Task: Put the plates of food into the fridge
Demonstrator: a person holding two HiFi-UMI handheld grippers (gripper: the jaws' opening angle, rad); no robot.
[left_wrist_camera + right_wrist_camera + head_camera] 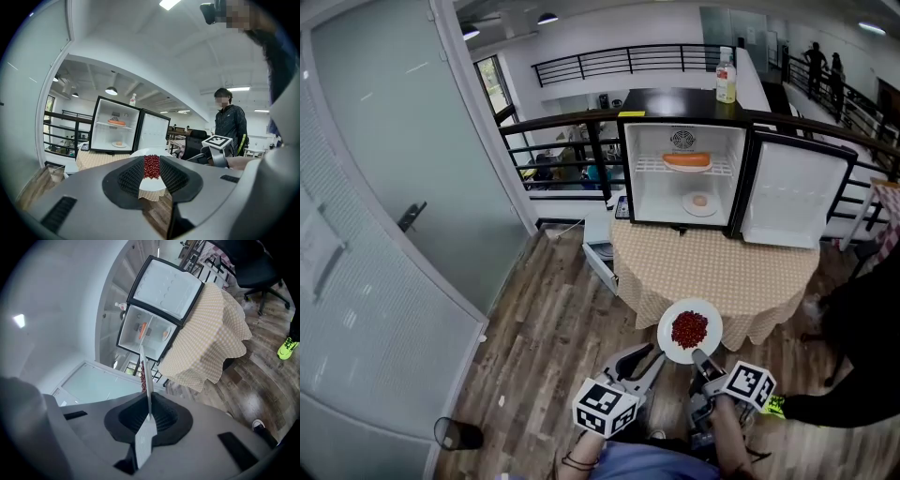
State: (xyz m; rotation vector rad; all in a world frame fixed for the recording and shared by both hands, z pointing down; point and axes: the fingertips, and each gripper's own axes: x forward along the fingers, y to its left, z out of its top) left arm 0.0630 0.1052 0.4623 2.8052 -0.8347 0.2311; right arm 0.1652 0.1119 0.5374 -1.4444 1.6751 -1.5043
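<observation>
A white plate (689, 330) heaped with red food hangs over the near edge of the round table (712, 267). My right gripper (700, 356) is shut on its near rim, and in the right gripper view the plate (145, 376) shows edge-on between the jaws of the right gripper (149, 416). My left gripper (649, 354) stands open just left of the plate and holds nothing; the plate (151, 182) shows through the gap of the left gripper (151, 176). At the table's far side the small fridge (682, 178) stands open, with a sausage plate (687, 161) on its shelf and another plate (699, 202) on its floor.
The fridge door (792, 192) swings out to the right. A bottle (726, 80) stands on top of the fridge. A person in dark clothes (229, 124) stands to the right of the table. A glass wall (384, 206) runs along the left, and railings stand behind the fridge.
</observation>
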